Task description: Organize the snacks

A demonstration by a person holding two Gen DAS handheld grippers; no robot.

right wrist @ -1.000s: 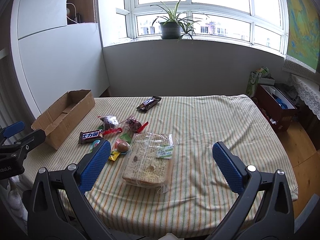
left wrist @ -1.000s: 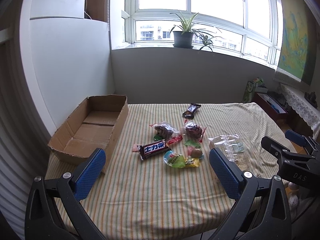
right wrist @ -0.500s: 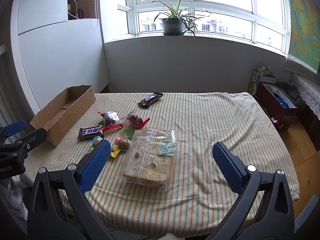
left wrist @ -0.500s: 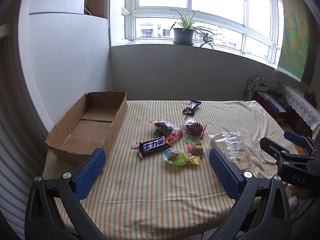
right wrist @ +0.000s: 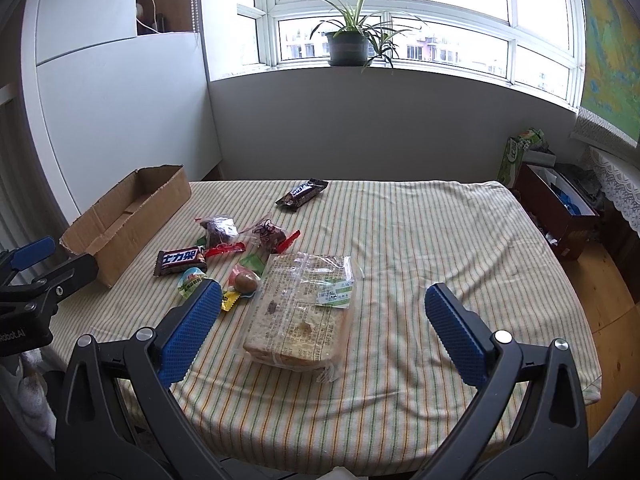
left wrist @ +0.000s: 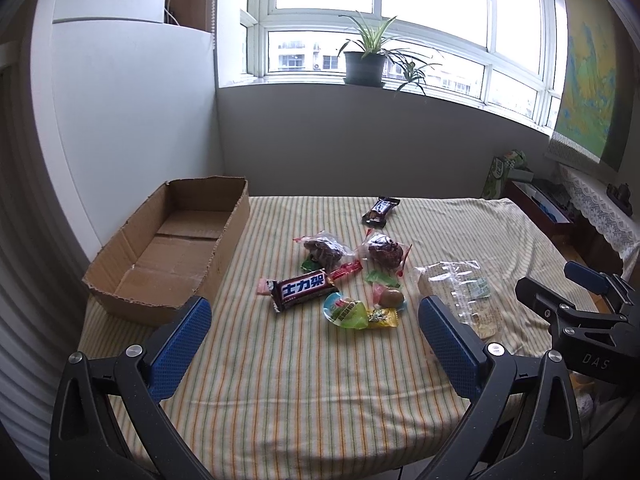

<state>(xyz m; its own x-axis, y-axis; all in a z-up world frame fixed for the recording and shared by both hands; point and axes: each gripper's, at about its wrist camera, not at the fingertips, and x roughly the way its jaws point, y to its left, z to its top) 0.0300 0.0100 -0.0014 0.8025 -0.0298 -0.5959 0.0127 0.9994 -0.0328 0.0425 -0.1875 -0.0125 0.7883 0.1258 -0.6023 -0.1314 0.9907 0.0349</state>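
Snacks lie scattered on a striped tablecloth (left wrist: 304, 364). A brown chocolate bar (left wrist: 305, 290) (right wrist: 181, 261) sits nearest the empty cardboard box (left wrist: 168, 248) (right wrist: 124, 220) at the left. Beside it are two clear bags of dark sweets (left wrist: 326, 250) (left wrist: 385, 252), a green jelly cup (left wrist: 346, 312), a small brown egg-shaped sweet (left wrist: 391, 297) and a dark bar (left wrist: 380, 212) (right wrist: 302, 193) farther back. A clear bag of sliced bread (right wrist: 302, 306) (left wrist: 460, 292) lies at the right. My left gripper (left wrist: 314, 336) is open, above the near table edge. My right gripper (right wrist: 322, 322) is open, just before the bread.
A wall and a window sill with a potted plant (left wrist: 365, 64) stand behind the table. A dark red box (right wrist: 556, 216) and a green bag (right wrist: 516, 152) sit on the floor at the right. Wooden floor shows beyond the table's right edge.
Both views have tilted slightly upward and drawn back a little, so the table sits lower in the frames. Nothing on the table has moved, and both grippers stay open.
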